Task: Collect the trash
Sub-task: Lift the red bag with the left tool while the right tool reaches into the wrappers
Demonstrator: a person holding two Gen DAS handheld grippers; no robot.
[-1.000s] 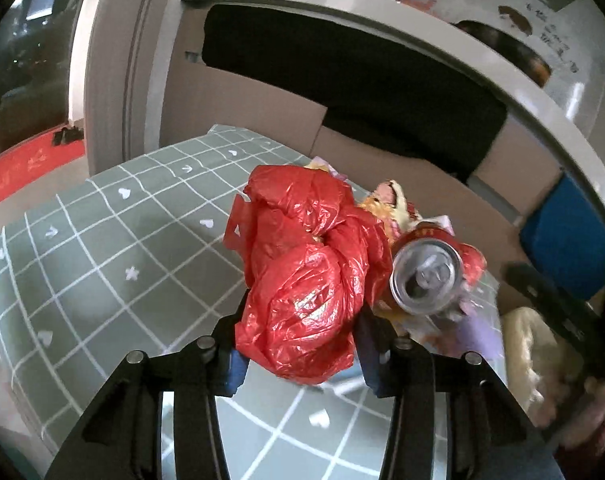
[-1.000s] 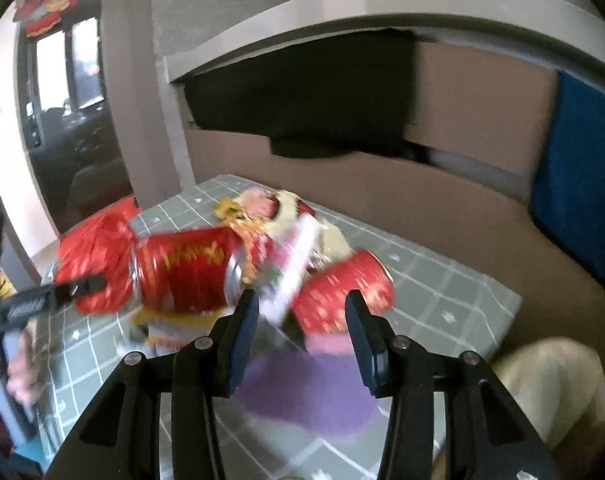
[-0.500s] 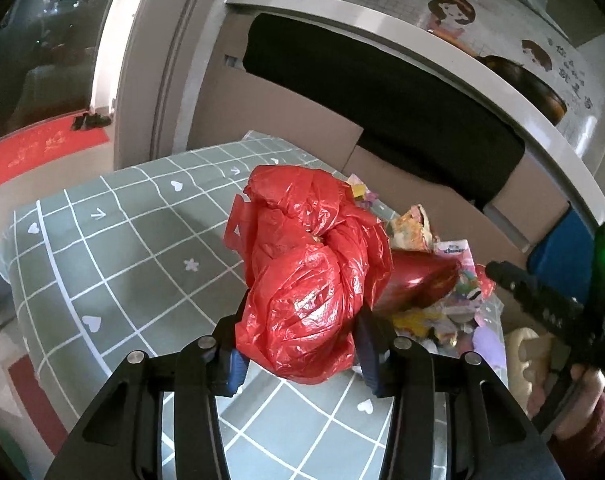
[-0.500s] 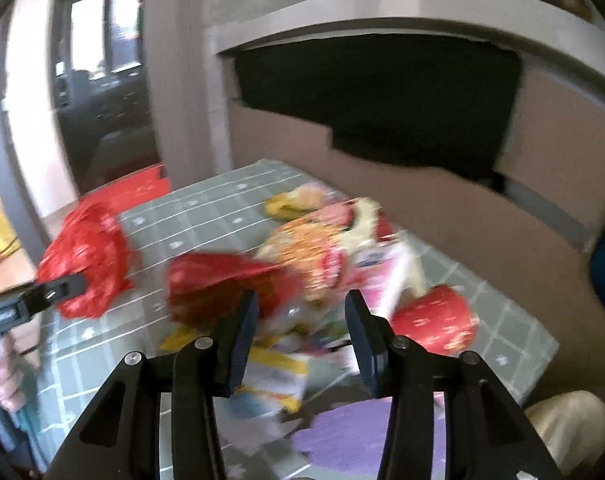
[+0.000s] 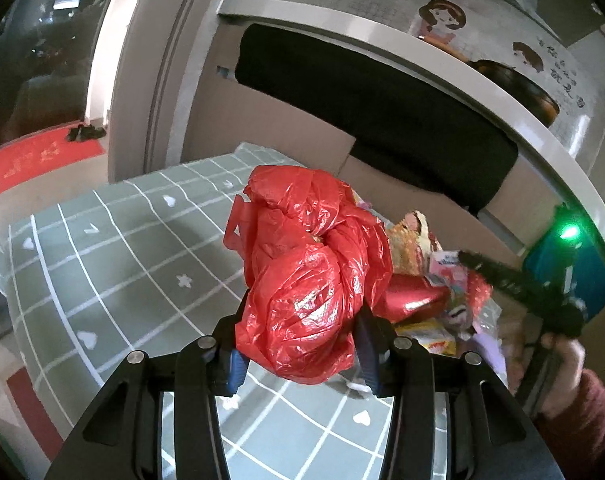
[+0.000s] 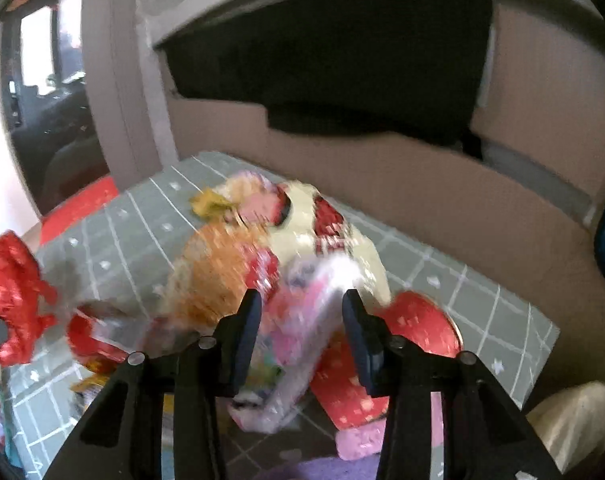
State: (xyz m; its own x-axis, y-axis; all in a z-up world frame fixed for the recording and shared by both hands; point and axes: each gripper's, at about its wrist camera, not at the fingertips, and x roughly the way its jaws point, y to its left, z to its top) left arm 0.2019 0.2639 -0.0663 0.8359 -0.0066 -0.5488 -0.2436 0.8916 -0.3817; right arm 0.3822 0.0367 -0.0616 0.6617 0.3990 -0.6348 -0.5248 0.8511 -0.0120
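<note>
From my seat at the controls, the left hand-held gripper (image 5: 300, 344) was clamped on a crumpled red plastic bag (image 5: 306, 276), its pads pressed into both sides of the bunched film, held above the desk (image 5: 114, 264) with its grey-green checked cloth.

The right hand-held gripper (image 6: 300, 328) was the one that mattered. Its jaws were closing, partly open, with a pale pink-and-white plastic wrapper (image 6: 302, 320) lying between them; I could not tell through the blur whether the pads had touched it yet. That wrapper sat straight ahead of and just below the fingertips, at the near edge of the litter heap (image 6: 262, 248) in the middle of the desk. Its long axis seemed to run from the near end, low between the jaws, up and away towards the heap (roughly along the gripper's own line, not across it), so I judged the pads would meet its flat sides.

A red printed drink can (image 6: 386, 352) lay just right of the wrapper, on its side, its long axis slanting toward the right jaw. The right hand was plainly nearer to all of this; the bag hung well to the left.
</note>
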